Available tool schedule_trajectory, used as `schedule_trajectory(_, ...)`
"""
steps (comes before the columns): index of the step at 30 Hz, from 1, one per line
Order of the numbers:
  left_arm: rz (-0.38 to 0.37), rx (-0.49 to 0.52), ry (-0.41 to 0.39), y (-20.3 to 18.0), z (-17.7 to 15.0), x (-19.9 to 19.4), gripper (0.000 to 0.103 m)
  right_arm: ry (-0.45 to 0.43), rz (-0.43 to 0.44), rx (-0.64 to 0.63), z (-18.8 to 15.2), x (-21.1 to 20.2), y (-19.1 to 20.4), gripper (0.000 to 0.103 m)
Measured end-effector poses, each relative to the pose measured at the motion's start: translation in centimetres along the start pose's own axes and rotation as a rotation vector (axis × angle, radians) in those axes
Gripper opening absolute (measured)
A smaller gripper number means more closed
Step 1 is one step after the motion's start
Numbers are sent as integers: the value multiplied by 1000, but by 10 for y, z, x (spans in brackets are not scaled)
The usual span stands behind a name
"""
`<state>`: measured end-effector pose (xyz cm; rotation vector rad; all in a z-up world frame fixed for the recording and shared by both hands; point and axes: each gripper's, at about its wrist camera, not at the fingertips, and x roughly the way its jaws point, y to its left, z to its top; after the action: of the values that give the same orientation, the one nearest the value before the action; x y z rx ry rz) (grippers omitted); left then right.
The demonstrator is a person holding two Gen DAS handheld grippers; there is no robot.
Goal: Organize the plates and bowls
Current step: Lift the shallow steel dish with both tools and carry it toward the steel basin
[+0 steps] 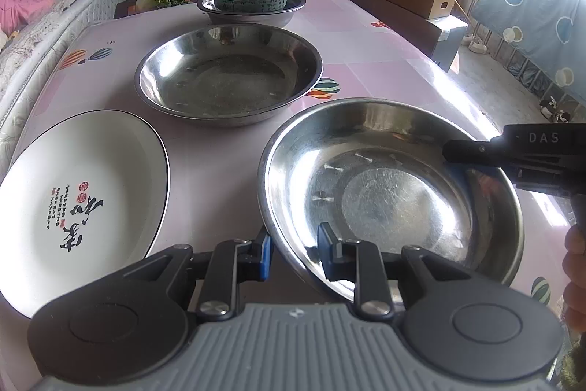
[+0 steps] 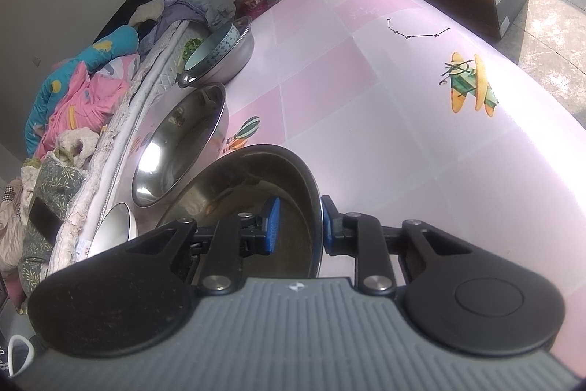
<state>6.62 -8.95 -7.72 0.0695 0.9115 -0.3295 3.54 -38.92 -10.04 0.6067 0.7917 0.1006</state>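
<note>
With left gripper (image 1: 293, 250) and right gripper (image 2: 300, 224) both narrowed astride opposite rims of the near steel plate (image 1: 388, 193), pads seemingly not yet pinching: close evenly, lift level, then nest into the larger steel basin (image 1: 229, 76) just ahead, clear of the white ceramic plate (image 1: 80, 196) leftward.

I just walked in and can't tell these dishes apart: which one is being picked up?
On the pink table, look at the near end, beside the white plate with black lettering. The steel dish there is the one: unlike the other steel dish farther back, it has the left tongs and right tongs straddling opposite edges of its rim.
</note>
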Motion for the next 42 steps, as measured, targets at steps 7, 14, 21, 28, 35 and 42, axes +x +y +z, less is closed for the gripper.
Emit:
schedule_trajectory(7,-25,2,3,0,-2,-1,24,-2,-16,-8,-2,-2,-3,22)
schedule_trajectory(14,-18,-20,1,7,3,5,20,-12,-60,-34,-8,-5,-8,20)
schedule_trajectory(21,6,-31,-11,10,10,13,15,-18,-94,-92,-10,0,-1,14)
schedule_trajectory(28,25,-27,-14,8,10,11,15,-20,-110,-135,-13,1,7,13)
schedule_trajectory(35,31,-19,-28,6,10,7,15,-25,-108,-137,-11,-2,8,13)
schedule_trajectory(42,30,-18,-42,5,11,1,15,-35,-98,-132,-9,-10,8,13)
